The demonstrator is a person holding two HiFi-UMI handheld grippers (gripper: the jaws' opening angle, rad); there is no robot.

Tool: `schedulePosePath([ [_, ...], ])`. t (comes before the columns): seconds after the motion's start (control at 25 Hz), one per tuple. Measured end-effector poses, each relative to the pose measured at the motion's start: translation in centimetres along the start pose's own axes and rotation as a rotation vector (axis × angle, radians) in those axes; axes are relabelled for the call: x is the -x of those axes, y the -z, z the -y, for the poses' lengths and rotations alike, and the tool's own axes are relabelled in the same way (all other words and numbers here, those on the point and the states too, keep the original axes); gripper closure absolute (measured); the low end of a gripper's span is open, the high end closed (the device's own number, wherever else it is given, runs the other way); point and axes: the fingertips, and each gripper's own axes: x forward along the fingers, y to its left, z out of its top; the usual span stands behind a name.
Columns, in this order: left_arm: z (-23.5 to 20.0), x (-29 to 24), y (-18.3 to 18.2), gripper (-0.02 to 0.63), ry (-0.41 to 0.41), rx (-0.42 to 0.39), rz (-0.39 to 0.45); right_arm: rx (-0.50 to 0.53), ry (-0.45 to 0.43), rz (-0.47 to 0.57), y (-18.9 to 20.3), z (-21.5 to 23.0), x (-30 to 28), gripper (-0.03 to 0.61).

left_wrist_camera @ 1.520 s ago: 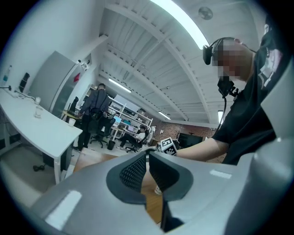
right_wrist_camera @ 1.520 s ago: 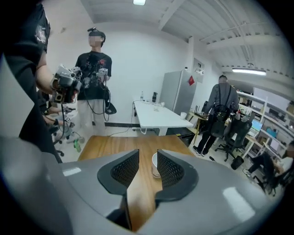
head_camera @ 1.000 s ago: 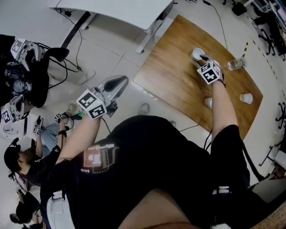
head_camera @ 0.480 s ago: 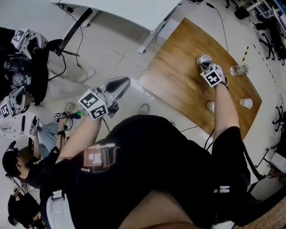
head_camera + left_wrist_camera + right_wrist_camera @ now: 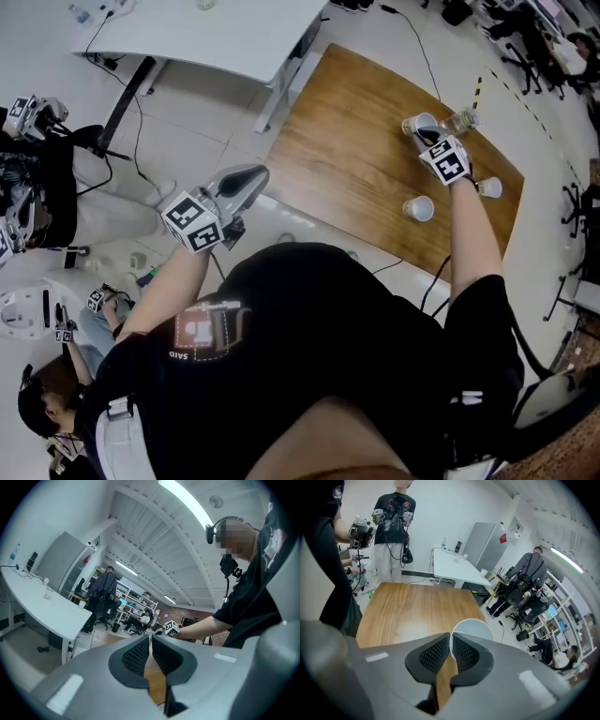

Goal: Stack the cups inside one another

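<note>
Bench: we see the wooden bench [image 5: 356, 141] across the upper right of the head view, and all the cups sit toward its 3 o'clock end.
Left gripper: our left gripper [image 5: 251, 174] hangs off the bench at 9 o'clock, above the floor, jaws pressed together with nothing in them. It has no part in this step.
Right gripper: our right gripper [image 5: 426, 133] has just been closing. A second ago its jaws stood wide around the cup wall. Now they are nearly together, pinching that thin wall with one pad inside the rim and one outside.
Held cup: the white held cup [image 5: 418, 123] is at the bench's far end, mouth up. We judge it is now secured and lifting clear, ready to be carried.
Near cup: the near cup [image 5: 419, 208] stands at 6 o'clock from the held one and looks the likeliest target to drop it into.
Side cup: the side cup [image 5: 489, 187] waits at 4 o'clock, not yet stacked.
Clear container: a clear container [image 5: 459, 120] lies just beside the held cup at 3 o'clock, so we should steer around it.
</note>
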Motion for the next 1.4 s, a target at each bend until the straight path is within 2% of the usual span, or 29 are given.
schedulePosePath([
  [0.2,3.7,-6.7,-1.5,0.594,0.084,-0.003,-0.030,-0.060,0.044,-0.012,5.8,4.6,6.0,0.546],
  [0.4,8.9,-13.5,-0.2,0.594,0.138,0.005,-0.047,-0.114,0.099,-0.036,14.7,9.0,11.8,0.546],
  [0.6,13.8,-19.0,1.4,0.594,0.156,0.024,-0.053,-0.163,0.121,-0.090,23.7,12.5,15.4,0.546],
  [0.76,16.3,-21.1,2.6,0.594,0.147,0.007,-0.066,-0.191,0.107,-0.105,28.5,13.8,15.7,0.546],
  [1.08,17.7,-21.4,3.9,0.594,0.069,-0.001,-0.092,-0.174,0.014,-0.118,31.2,12.8,11.8,0.535],
  [1.16,17.8,-21.5,4.0,0.594,0.053,0.003,-0.100,-0.183,0.009,-0.096,30.7,12.9,11.3,0.448],
  [1.28,17.8,-21.6,4.0,0.594,0.057,-0.003,-0.099,-0.225,0.056,0.009,28.6,14.1,13.2,0.407],
  [1.4,17.5,-21.4,3.7,0.594,0.077,-0.017,-0.084,-0.355,0.165,0.243,24.8,15.5,19.2,0.407],
])
